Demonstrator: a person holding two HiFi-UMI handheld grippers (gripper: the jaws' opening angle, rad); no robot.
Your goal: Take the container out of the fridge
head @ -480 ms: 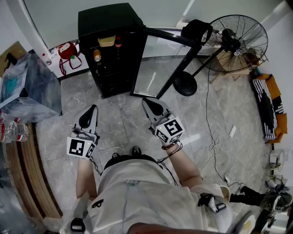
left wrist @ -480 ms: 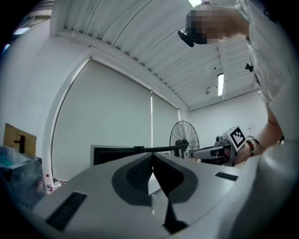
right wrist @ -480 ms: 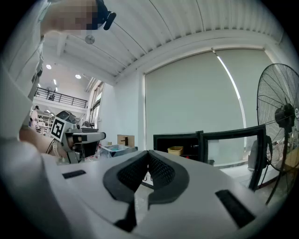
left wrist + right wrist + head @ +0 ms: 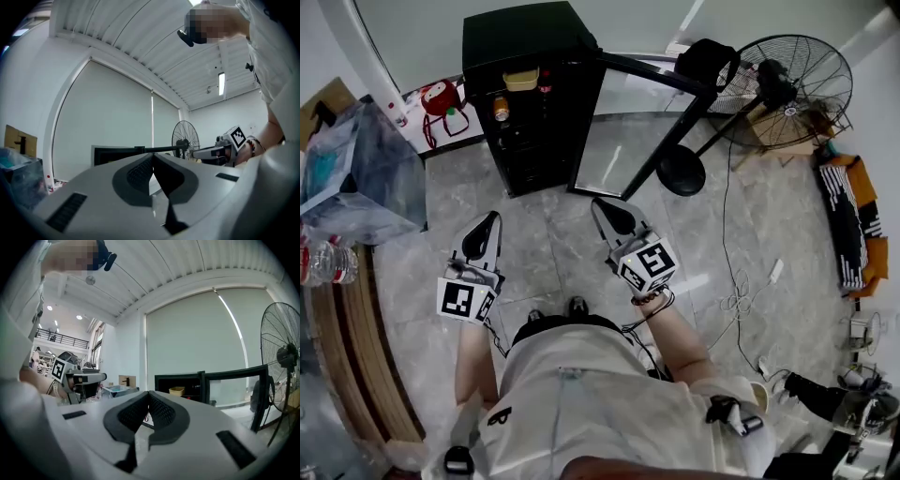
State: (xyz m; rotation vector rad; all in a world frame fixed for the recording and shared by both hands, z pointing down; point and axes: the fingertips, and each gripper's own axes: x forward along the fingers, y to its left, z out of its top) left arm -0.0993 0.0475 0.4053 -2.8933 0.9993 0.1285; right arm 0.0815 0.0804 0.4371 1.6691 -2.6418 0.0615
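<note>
While fridge (image 4: 528,39) stands open, yellow container (image 4: 520,81) sits high inside, contents unseen.

We're looking down at the grey tiled floor (image 4: 553,234). The black fridge (image 4: 530,42) stands on it, door open, with the fan's round base (image 4: 680,173) just beside the door and a white power strip (image 4: 775,270) further right. The fridge's top shelf (image 4: 511,93) carries the yellow container (image 4: 520,81).

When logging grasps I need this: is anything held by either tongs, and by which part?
Nothing is held: left tongs and right tongs are shut and empty; the container sits in the fridge.
</note>
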